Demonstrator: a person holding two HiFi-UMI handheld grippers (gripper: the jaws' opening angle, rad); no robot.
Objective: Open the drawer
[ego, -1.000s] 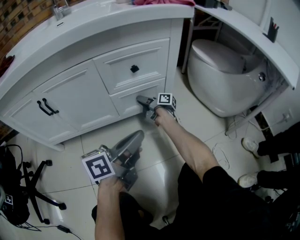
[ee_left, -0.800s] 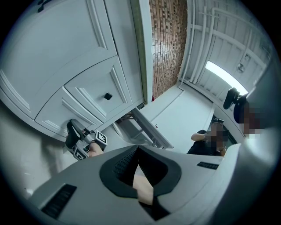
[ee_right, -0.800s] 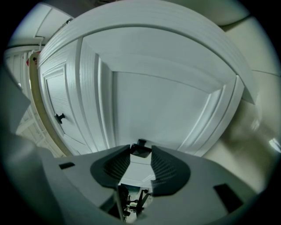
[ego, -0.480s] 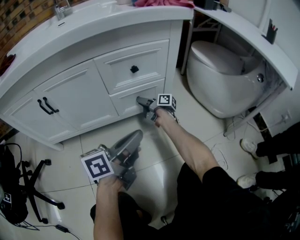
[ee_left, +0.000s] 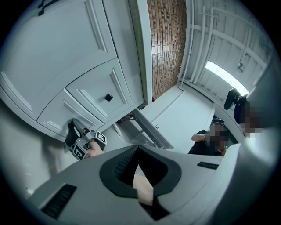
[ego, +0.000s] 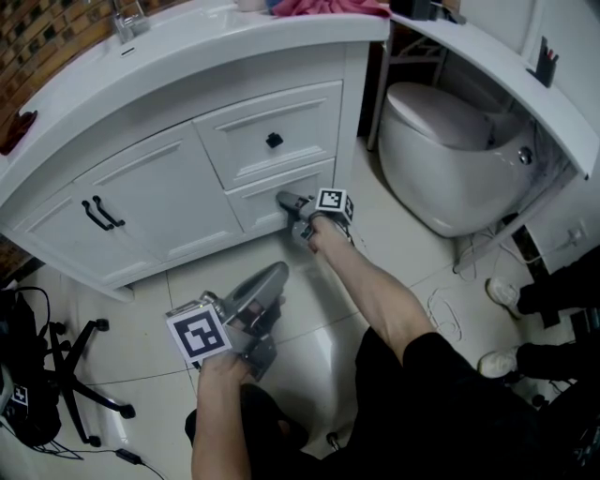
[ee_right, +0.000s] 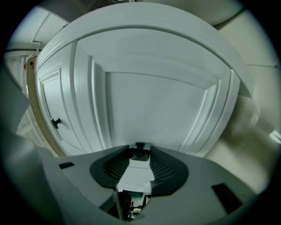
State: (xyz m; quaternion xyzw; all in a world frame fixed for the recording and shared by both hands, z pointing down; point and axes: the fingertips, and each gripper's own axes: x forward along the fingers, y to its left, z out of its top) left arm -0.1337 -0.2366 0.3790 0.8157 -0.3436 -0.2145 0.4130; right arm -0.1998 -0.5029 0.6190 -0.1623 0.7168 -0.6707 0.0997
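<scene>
1. My left claw (ego: 275, 273) is nearest. It hangs low over the floor tiles (ego: 178, 281) and points level toward the vanity. In the left gripper view its jaw tips are clenched together and grip nothing.

2. The black chair base (ego: 70, 375) stands on the floor at the near left, well apart from both claws.

3. Further on, my right claw (ego: 284, 199) is stretched out level to the lower drawer (ego: 251, 206), with its tips right at the drawer front. In the right gripper view the jaws stand apart, having just been opening. The drawer's small black knob (ee_right: 139, 145) sits between the tips. The ribbed pads (ee_right: 163, 166) do not press on it, so the claw is released.

4. The lower drawer is the bottom right panel of the white vanity (ego: 356, 84), and its front lies flush with the cabinet face.

5. Above it the upper drawer (ego: 300, 117) is also flush and carries a black knob of its own (ego: 274, 141).

6. To the left of both drawers, the double doors (ego: 159, 192) are closed, with two black handles (ego: 98, 214) side by side.

7. The toilet (ego: 450, 159) stands to the right of the vanity.

8. At the far edge, a pink cloth (ego: 328, 6) lies on the countertop.
</scene>
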